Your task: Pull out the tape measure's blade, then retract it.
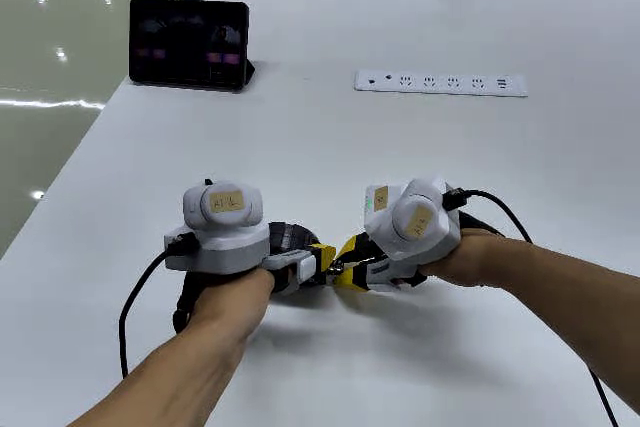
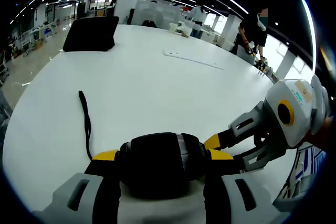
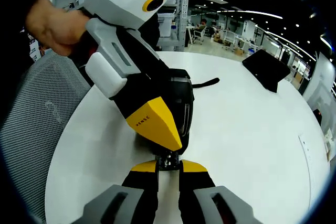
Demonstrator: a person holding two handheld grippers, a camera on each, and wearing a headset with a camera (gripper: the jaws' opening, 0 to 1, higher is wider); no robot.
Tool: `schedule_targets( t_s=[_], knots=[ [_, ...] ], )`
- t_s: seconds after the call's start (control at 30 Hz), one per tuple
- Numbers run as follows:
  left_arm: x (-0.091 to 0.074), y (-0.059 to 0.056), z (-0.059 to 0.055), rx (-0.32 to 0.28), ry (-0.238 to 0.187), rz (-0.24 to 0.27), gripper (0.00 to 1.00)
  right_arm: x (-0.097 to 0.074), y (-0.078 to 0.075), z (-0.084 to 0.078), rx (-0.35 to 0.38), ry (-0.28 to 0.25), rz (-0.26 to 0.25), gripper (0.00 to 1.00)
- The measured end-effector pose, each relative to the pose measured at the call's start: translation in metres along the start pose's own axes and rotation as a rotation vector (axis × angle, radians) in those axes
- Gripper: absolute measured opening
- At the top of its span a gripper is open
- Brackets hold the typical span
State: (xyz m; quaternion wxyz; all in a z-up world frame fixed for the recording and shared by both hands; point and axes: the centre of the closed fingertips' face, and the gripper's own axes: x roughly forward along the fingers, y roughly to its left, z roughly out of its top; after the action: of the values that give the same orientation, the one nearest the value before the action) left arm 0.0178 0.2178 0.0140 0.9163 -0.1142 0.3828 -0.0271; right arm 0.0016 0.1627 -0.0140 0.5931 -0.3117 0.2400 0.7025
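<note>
Clamping tape measure [image 2: 160, 167] in left gripper [image 2: 163, 155] jaws | right gripper [image 3: 169, 166] pinches blade tip [image 3: 168, 159]

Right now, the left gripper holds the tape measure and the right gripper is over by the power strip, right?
No. The right gripper is at the tape measure, pinching its blade tip, as the right gripper view shows; the left gripper does hold it.

Big open-plan office-cum-lab, by the looks. Long white desk [image 1: 400, 27] w/ a multi-socket power strip [image 1: 440, 82] and a dark tablet [image 1: 188, 43] propped on it. Glossy greenish floor [image 1: 50, 47] throwing back light streaks. Overhead, strip lights [image 3: 252, 11] on a dark ceiling. Metal shelving rack [image 3: 184, 3], mesh office chair [image 3: 37, 129], more workstations [image 3: 231, 40] far back, and a person [image 2: 252, 30] standing beyond the desk.
</note>
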Motion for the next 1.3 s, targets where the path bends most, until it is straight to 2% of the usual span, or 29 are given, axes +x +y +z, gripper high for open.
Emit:
schedule_targets(
  t_s=[0.97, 1.3],
  knots=[
    [0.0011, -0.0032, -0.0013, 0.003, -0.004, -0.007, 0.62, 0.0037, 0.0009, 0.0023, -0.014, -0.003, -0.009, 0.12],
    [0.0029, -0.0033, -0.0013, -0.006, 0.009, -0.017, 0.63, -0.0012, -0.0014, -0.0029, -0.005, 0.007, -0.018, 0.14]
  ],
)
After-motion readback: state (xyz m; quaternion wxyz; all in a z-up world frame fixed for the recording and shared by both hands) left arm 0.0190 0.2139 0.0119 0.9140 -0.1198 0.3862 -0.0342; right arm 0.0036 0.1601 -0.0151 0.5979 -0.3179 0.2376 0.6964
